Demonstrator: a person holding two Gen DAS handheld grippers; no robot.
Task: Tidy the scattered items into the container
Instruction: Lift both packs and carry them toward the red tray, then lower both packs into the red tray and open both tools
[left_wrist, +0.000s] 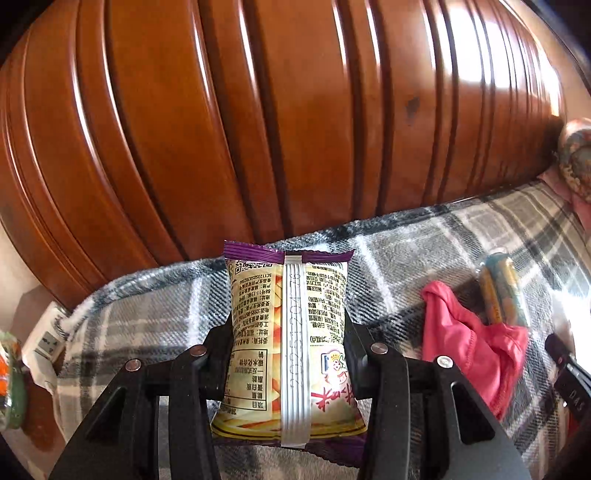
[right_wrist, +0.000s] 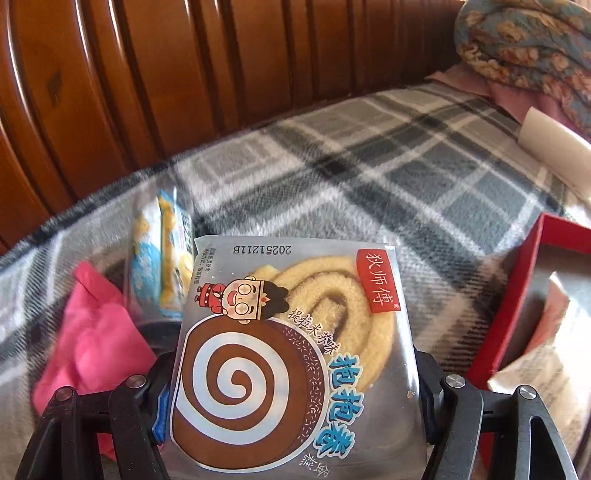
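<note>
My left gripper (left_wrist: 288, 354) is shut on a purple-edged snack packet (left_wrist: 291, 332), held above the plaid blanket (left_wrist: 147, 314), its back label facing me. My right gripper (right_wrist: 291, 373) is shut on a swirl-roll cake packet (right_wrist: 288, 350), held above the blanket (right_wrist: 369, 177). A red-rimmed box (right_wrist: 517, 299) stands to the right of it with a pale packet (right_wrist: 543, 369) inside. A pink cloth (left_wrist: 469, 343) and a blue-yellow packet (left_wrist: 502, 291) lie on the blanket; both also show in the right wrist view, cloth (right_wrist: 92, 339) and packet (right_wrist: 162, 258).
A brown wooden headboard (left_wrist: 258, 110) rises behind the blanket. A patterned rolled quilt (right_wrist: 524, 40) lies at the far right, with a white sheet (right_wrist: 554, 147) below it. A white socket strip (left_wrist: 44, 343) sits at the left edge.
</note>
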